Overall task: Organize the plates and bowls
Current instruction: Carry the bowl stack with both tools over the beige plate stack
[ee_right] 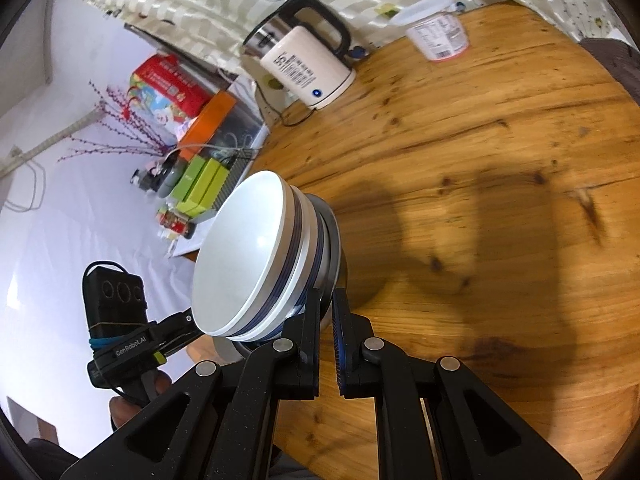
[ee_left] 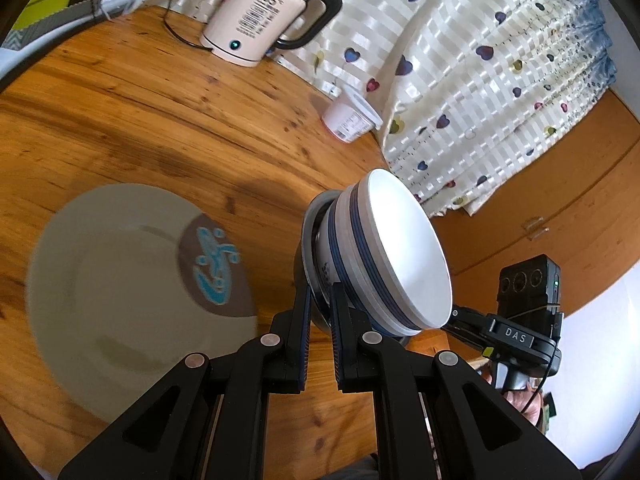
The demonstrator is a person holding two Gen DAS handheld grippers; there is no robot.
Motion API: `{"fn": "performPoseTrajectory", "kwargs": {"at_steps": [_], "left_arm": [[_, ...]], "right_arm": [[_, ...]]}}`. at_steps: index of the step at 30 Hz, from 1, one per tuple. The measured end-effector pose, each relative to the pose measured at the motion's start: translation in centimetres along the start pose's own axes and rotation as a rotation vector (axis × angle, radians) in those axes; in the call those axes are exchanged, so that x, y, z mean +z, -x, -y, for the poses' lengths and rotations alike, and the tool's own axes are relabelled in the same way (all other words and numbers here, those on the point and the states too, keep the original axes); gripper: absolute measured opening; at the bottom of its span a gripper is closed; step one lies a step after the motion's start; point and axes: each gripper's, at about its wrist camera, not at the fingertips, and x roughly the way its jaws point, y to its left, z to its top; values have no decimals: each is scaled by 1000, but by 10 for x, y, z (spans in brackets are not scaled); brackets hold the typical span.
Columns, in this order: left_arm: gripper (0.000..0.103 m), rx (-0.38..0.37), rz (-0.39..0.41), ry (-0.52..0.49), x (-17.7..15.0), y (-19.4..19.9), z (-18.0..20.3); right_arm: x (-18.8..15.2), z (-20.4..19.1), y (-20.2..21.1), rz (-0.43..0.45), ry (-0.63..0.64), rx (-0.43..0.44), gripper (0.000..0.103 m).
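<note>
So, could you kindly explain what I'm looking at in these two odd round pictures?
No robot here: a person carries a handheld two-finger gripper in each hand, and each gripper has a fisheye camera looking along its fingers. One picture comes from the left gripper, the other from the right gripper; each also shows the other gripper beside it. Together they are shut on opposite edges of a stack of bowls, white with blue stripes, on what looks like a metal bowl or plate; the stack appears tilted and lifted above the wooden table. On the table lie a grey plate with a blue design, a white electric kettle and a lidded plastic tub. A heart-patterned curtain hangs behind.
</note>
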Motion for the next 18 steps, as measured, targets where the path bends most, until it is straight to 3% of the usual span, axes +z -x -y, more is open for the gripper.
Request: {"fn": "performPoseTrajectory", "kwargs": {"at_steps": [18], "left_arm": [[9,103,91,82,-9,55,-42]], "right_arm": [[0,-46,-58,-112,77,70,7]]}}
